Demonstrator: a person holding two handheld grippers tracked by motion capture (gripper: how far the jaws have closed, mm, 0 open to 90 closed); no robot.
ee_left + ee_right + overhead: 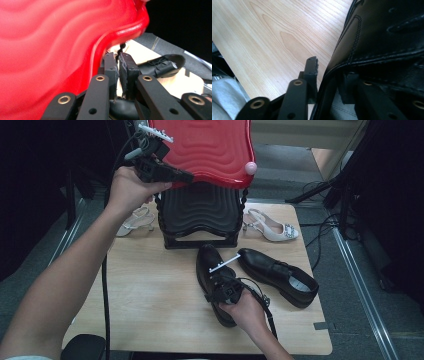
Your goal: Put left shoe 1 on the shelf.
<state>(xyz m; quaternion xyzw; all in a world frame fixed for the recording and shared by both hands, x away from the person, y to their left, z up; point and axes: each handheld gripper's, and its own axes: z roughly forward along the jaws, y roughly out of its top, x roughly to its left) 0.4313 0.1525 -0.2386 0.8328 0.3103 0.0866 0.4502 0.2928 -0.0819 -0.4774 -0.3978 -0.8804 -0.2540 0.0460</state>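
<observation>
Left claw (186, 176) raised, jaws nearly together at red lid (210, 147) edge, above black box (200, 212); whether they pinch it, cannot tell. Right claw (216, 281) clamped on black lace-up shoe (212, 270) collar, shoe on worktop (150, 300) beside its pair (277, 275).

Dim, dark surroundings in the high view; soft glare on the red lid (50, 50); near tool parts blurred.

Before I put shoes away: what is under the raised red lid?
Under the red lid sits a black ribbed box on the table. Its inside is hidden from view.
</observation>
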